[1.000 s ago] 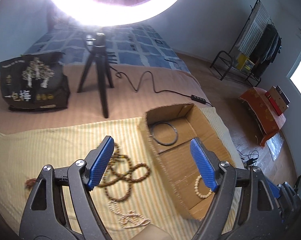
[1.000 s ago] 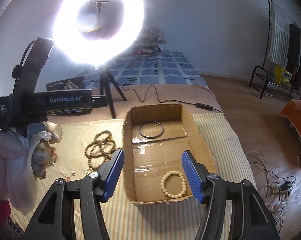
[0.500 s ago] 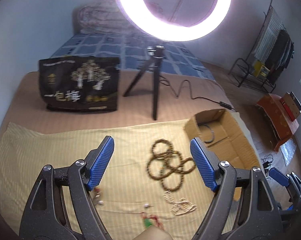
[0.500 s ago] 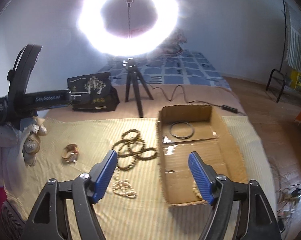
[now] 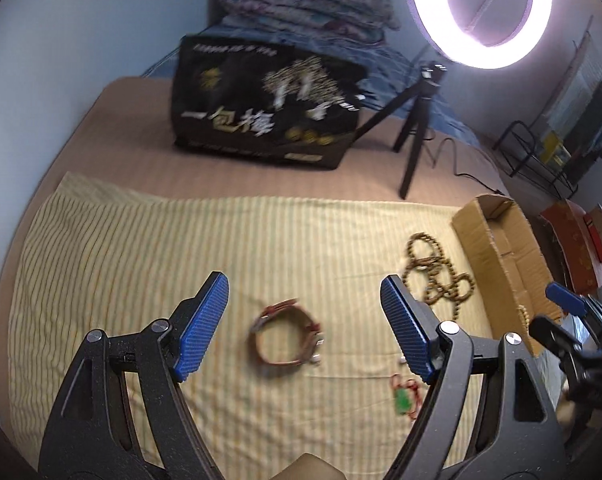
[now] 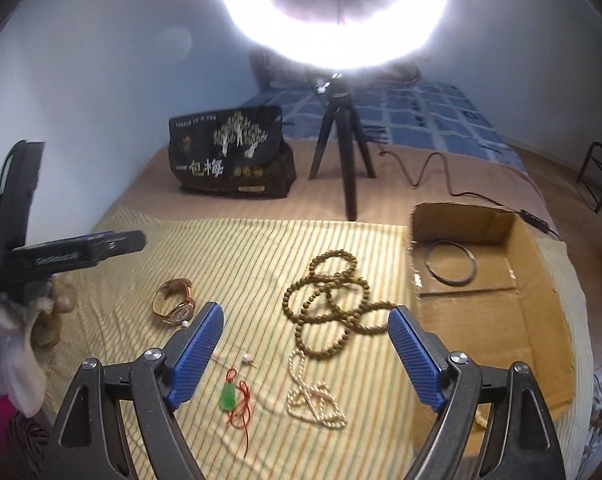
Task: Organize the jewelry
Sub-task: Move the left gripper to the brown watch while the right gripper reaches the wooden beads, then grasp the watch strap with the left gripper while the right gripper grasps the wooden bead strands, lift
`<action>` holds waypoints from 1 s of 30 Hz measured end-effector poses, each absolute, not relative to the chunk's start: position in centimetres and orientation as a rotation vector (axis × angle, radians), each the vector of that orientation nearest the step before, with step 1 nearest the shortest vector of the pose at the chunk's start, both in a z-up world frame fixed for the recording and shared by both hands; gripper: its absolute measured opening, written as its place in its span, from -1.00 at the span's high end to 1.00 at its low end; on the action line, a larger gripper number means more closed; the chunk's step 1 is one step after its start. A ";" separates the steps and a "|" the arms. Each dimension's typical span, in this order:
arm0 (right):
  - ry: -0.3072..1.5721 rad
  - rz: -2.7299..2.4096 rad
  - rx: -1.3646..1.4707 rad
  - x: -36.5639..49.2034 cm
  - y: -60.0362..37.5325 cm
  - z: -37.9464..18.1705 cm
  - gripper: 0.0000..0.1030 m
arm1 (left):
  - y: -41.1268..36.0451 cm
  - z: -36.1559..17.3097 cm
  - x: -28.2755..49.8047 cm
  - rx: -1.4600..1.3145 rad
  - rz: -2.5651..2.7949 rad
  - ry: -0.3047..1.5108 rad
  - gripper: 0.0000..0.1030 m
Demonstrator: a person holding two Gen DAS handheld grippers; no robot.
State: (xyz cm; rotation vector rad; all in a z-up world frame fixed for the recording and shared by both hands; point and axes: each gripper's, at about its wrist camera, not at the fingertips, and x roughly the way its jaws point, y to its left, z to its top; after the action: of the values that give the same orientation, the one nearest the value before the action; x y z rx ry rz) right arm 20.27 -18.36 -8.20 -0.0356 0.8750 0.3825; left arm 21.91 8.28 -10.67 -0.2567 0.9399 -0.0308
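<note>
I have both tools empty and I judge I am between items, picking the next piece to carry to the cardboard box (image 6: 501, 312). My left gripper (image 5: 303, 320) stands spread wide with nothing between its blue pads, and the brown-strapped watch (image 5: 287, 334) lies on the striped cloth (image 5: 141, 248) framed right in that gap, dead centre of the left view. My right gripper (image 6: 305, 354) has just been opening its jaws and holds nothing either; the brown bead strand (image 6: 333, 300) lies in loose loops at about twelve o'clock from its tips, the pale bead necklace (image 6: 315, 394) is heaped just below between the pads, and the green pendant on red cord (image 6: 231, 398) sits at seven o'clock from the strand. The box is off at three o'clock in the right view, open-topped, with a dark ring (image 6: 451, 262) already lying at its far end and a pale bead bracelet (image 5: 523, 316) just visible over its near wall in the left view. The watch looks the likeliest next pick: the left tool would need to come down, straddle the strap where it curls up off the cloth, and close without snagging the fabric. The beaded strands would likely trail once lifted.
</note>
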 end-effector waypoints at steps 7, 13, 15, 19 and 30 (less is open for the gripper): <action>0.956 0.392 -0.027 24.0 -16.3 -10.9 -0.69 | 9.3 -14.5 22.5 -0.272 -0.011 1.030 -0.41; 1.009 0.383 -0.036 26.9 -15.0 -13.1 -0.69 | 10.0 -17.5 23.4 -0.310 -0.011 1.116 -0.14; 1.038 0.386 -0.025 27.6 -14.9 -13.9 -0.69 | 10.1 -18.4 23.5 -0.308 -0.003 1.139 -0.14; 1.095 0.384 -0.020 28.7 -14.6 -15.6 -0.69 | 9.8 -19.3 23.7 -0.292 -0.014 1.159 -0.10; 1.158 0.359 -0.111 30.2 -13.0 -19.3 -0.68 | 9.3 -20.3 24.6 -0.282 -0.015 1.167 -0.02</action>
State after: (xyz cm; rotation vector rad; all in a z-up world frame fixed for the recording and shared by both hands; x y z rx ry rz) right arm 30.21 -13.00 -19.26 -0.1113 1.1583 0.3591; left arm 24.58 9.31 -20.30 -0.2820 1.1665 -0.0154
